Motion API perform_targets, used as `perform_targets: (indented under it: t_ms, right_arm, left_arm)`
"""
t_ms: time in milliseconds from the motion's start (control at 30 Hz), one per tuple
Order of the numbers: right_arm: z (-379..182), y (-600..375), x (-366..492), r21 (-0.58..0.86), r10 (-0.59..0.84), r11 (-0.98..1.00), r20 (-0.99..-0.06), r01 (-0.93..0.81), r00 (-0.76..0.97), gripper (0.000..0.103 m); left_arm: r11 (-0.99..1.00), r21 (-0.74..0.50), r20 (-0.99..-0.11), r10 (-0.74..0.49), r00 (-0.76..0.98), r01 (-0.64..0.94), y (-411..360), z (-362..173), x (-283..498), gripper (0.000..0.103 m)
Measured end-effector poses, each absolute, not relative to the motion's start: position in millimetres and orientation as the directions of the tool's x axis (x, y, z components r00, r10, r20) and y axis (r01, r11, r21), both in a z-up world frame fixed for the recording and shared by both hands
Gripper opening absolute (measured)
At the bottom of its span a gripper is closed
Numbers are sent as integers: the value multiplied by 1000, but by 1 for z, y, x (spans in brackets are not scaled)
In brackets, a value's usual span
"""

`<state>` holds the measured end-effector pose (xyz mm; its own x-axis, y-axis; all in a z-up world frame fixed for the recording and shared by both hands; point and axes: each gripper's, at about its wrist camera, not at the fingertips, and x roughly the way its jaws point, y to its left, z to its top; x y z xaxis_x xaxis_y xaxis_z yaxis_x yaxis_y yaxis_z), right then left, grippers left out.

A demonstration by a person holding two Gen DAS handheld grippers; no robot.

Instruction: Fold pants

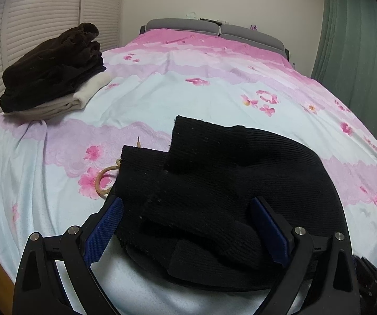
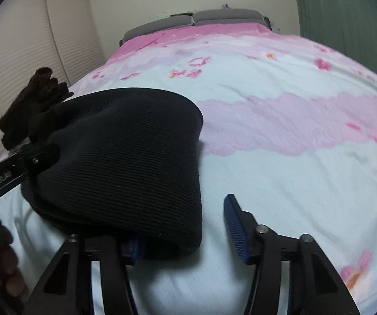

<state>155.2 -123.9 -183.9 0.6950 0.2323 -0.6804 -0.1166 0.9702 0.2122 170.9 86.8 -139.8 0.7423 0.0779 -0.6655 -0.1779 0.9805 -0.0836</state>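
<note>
Black ribbed knit pants (image 1: 227,178) lie folded in a bundle on the flowered bed sheet (image 1: 162,92). My left gripper (image 1: 187,202) straddles the near end of the bundle, jaws wide, a blue pad (image 1: 104,233) at each side of the fabric without squeezing it. In the right wrist view the pants (image 2: 125,157) lie at left. My right gripper (image 2: 183,225) stands open at their near right corner: the right pad (image 2: 237,231) is bare over the sheet, and the left pad is mostly hidden under the fabric edge. The left gripper's finger (image 2: 30,157) shows at the far left.
A pile of folded clothes (image 1: 51,73), dark brown on top of beige and white, sits at the bed's left edge. A tan cord loop (image 1: 104,181) lies beside the pants. A grey headboard (image 1: 214,27), a green curtain (image 1: 359,52) and louvred doors (image 1: 30,13) surround the bed.
</note>
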Motion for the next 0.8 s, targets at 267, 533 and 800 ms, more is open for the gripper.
perform_targets:
  t_ms: [267, 533, 800]
  right_arm:
    - [-191, -124, 136, 203, 252, 967, -699, -152, 669, 30]
    - [-209, -124, 139, 187, 270, 963, -710, -196, 650, 23]
    - [-192, -136, 138, 241, 326, 945, -725, -220, 606, 38]
  left_arm:
    - [983, -62, -667, 88, 740, -173, 83, -143, 173, 100]
    - [984, -35, -667, 106, 737, -174, 82, -148, 172, 102]
    - [982, -40, -633, 117, 765, -183, 80, -134, 159, 101]
